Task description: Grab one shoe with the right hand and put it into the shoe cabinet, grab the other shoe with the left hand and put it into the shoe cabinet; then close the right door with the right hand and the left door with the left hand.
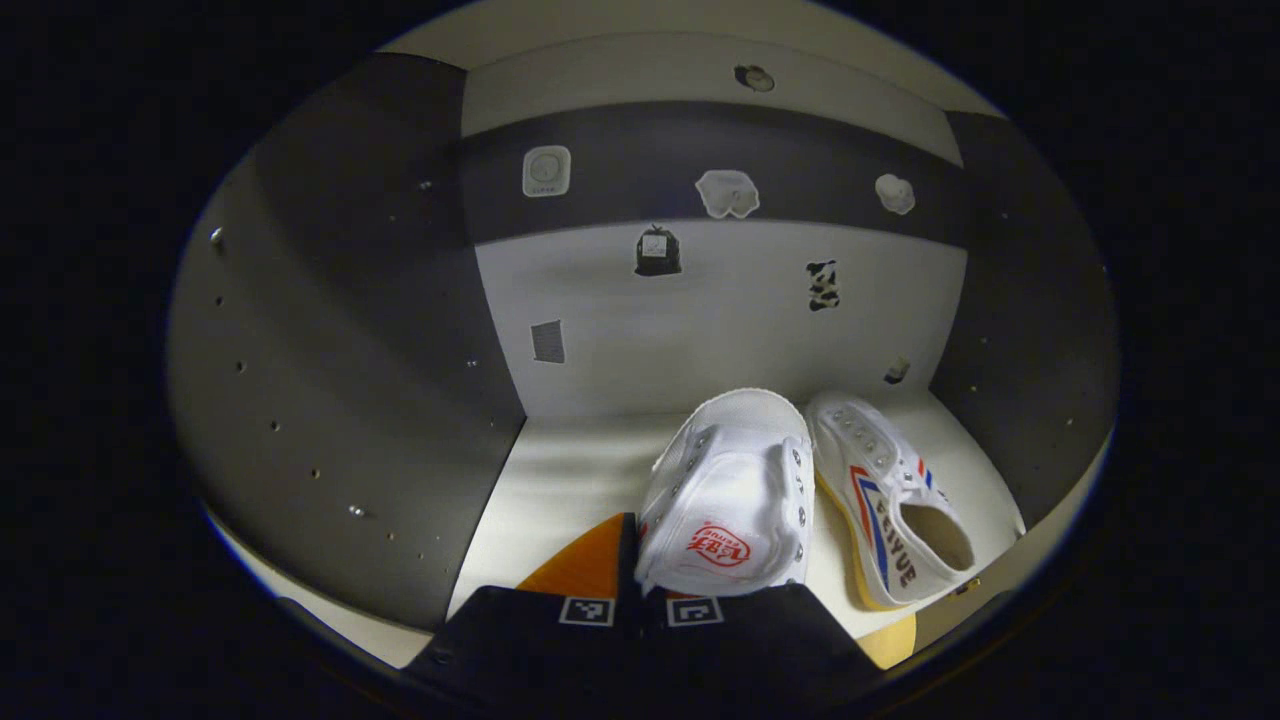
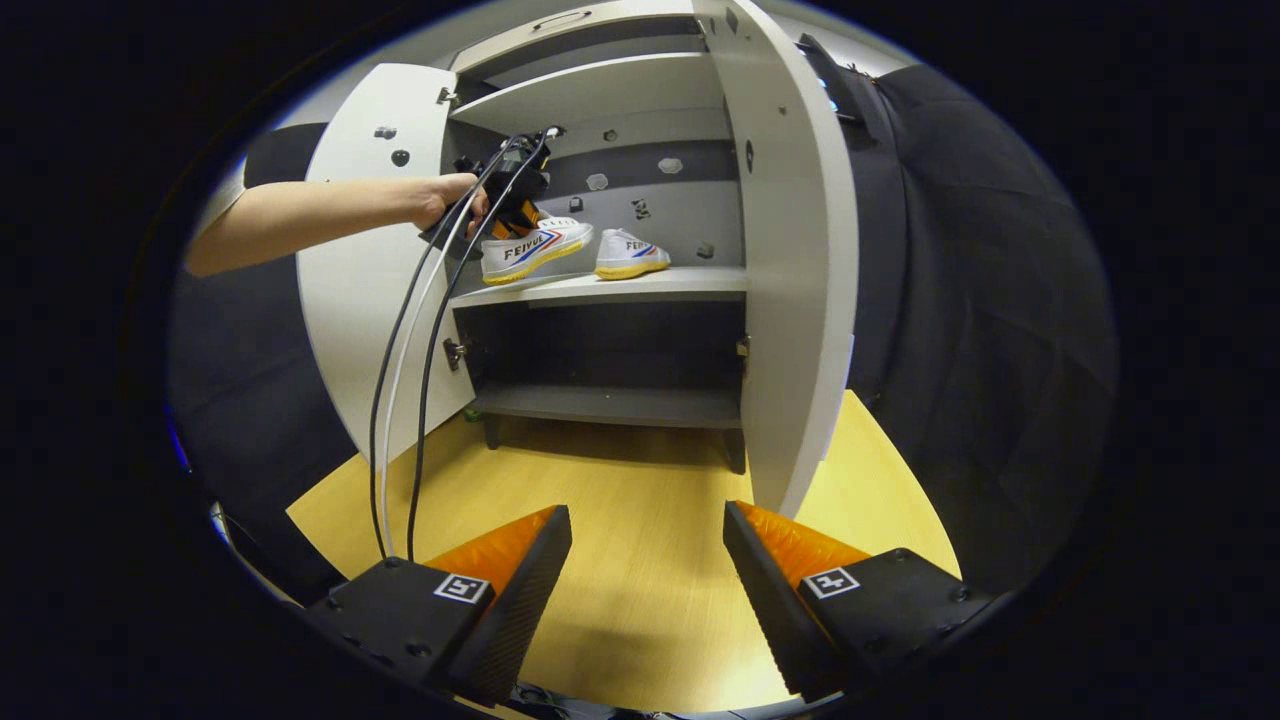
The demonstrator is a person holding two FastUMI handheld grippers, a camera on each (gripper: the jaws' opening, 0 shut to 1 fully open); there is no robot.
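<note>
Gripper fingers of our left gripper (image 1: 640, 590) sit at the bottom centre of the left gripper view, close together and clamped on the heel of one shoe (image 1: 730, 495), as far as we can judge, because the heel hides the contact. This shoe lies toe-forward on the shelf (image 1: 560, 490) inside the shoe cabinet (image 2: 600, 290), and the second shoe (image 1: 890, 510) rests just beside it, to the right in the frame. We see also the back wall (image 1: 700, 320) with a dark band and some small stickers.

From the right gripper view we get what the other view cannot give: the whole cabinet from outside, in the upper centre of the frame, with the left door (image 2: 370, 260) and the right door (image 2: 800, 250) both open. A hand (image 2: 450, 200) holds the left gripper at the middle shelf, where both shoes stand side by side, and two cables (image 2: 410, 380) hang down from it toward the lower left.

Our right gripper (image 2: 648, 560) is at the bottom of this view with its fingers wide apart and nothing between them. Under it lies a light wooden floor (image 2: 640, 600), and black cloth (image 2: 980, 300) closes the booth on the right.
</note>
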